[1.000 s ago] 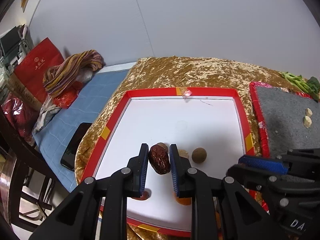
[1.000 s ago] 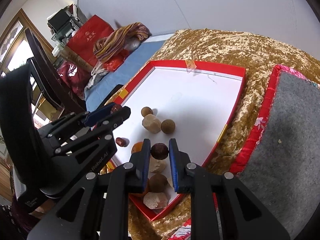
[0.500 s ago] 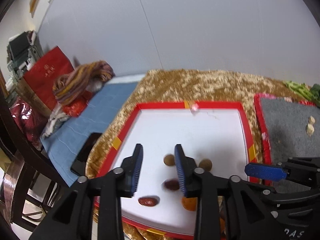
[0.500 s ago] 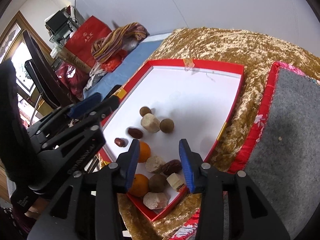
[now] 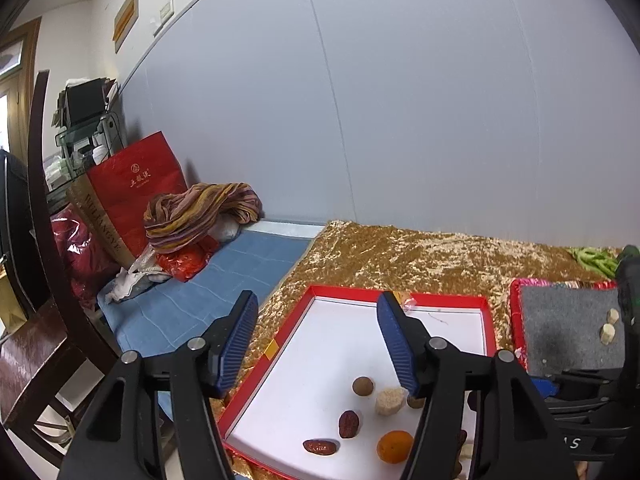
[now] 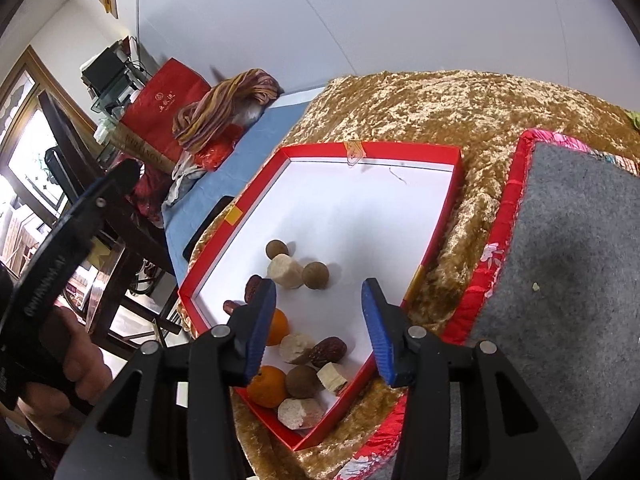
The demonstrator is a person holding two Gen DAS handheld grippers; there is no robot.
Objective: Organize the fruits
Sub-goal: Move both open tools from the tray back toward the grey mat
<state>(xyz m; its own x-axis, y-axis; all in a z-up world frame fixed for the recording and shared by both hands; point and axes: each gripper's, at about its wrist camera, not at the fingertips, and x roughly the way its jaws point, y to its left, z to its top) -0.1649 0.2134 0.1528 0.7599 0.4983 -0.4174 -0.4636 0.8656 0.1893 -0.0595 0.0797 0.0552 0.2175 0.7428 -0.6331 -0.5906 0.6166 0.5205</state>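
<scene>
A red-rimmed tray with a white floor holds the fruit. Near its front I see two red dates, an orange, a brown longan and a beige chunk. My left gripper hangs open and empty above the tray's left rim. My right gripper is open and empty over the near corner, above a pile of oranges, another date, a longan and beige chunks.
The tray rests on a gold cloth. A grey mat with two pale pieces lies to the right. A blue sheet with a black phone, a red bag and a dark chair stand left.
Both grippers were shut on dark fruits a second ago. They opened, the fruits dropped into the tray, and both grippers rose and spread wider.
</scene>
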